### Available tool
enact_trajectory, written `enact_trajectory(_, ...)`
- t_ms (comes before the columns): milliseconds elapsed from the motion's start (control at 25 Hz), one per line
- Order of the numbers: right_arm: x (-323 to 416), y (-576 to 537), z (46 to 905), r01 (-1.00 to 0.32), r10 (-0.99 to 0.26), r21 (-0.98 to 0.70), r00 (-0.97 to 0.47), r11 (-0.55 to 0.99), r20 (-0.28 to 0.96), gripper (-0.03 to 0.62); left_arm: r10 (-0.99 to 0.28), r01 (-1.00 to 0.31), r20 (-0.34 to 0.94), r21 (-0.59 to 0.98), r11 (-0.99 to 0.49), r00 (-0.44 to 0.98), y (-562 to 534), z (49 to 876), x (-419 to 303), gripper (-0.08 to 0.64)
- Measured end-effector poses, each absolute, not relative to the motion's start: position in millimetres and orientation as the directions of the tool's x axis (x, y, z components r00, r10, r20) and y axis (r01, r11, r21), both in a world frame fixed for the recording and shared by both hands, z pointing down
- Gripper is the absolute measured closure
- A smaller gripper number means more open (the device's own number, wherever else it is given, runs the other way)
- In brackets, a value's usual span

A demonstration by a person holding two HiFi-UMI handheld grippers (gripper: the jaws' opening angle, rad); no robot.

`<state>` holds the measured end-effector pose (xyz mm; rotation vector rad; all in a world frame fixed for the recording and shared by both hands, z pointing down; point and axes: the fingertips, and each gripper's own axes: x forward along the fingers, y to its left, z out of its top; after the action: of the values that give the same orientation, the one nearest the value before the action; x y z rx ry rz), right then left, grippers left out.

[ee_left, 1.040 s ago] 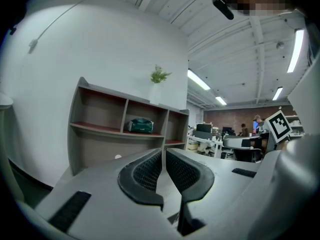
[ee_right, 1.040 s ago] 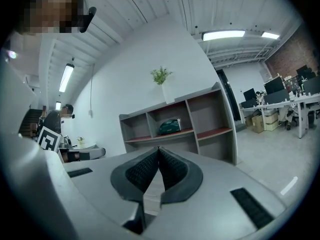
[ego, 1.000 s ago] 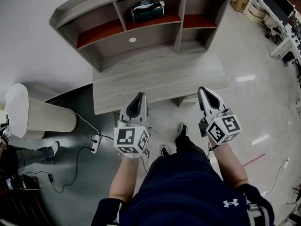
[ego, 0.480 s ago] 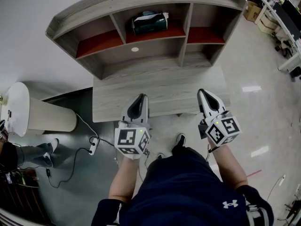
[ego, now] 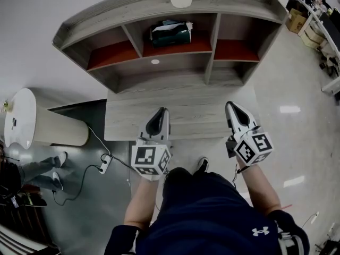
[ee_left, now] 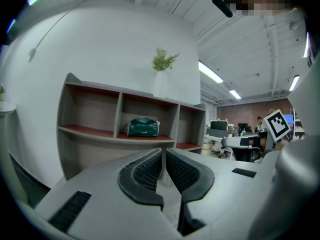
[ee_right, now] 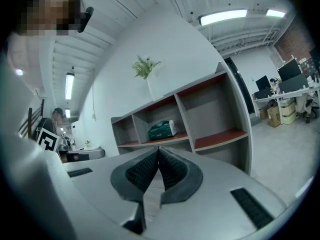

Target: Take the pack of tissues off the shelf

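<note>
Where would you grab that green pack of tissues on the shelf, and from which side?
Probably across its middle, top to bottom, coming straight in through the compartment's open front. The pack of tissues lies flat, wider than tall, with room above it, while the shelf walls it in at the back and both ends.
</note>
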<state>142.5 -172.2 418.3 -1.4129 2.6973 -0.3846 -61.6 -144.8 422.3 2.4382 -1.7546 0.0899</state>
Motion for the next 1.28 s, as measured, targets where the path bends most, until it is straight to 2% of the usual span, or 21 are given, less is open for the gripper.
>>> enact_trajectory(320, 137, -189, 418, -0.811, -0.831, -0.265, -0.554, 0.522, 0.058, 0.58, -0.93, -0.942, 0.152, 0.07, -0.328, 0.335, -164, 426, -71, 0.52)
enact_trajectory(960, 117, -211, 407, -0.846, -0.872, -0.275, -0.486, 0.456, 0.048, 0.58, -0.906, -0.91, 0.109, -0.026, -0.414, 0.409, -225, 396, -89, 0.52)
enact_trajectory(1120, 121, -213, 408, -0.855, -0.883, -0.277, -0.467, 0.438, 0.048, 0.58, -0.913, -0.905, 0.101, -0.129, -0.405, 0.394, -248, 387, -95, 0.52)
enact_trajectory(1280, 131, -215, 406, -0.869, -0.897, -0.276, -0.439, 0.411, 0.048, 0.58, -0.914, -0.843, 0.113, -0.356, -0.402, 0.389, -276, 374, -87, 0.518)
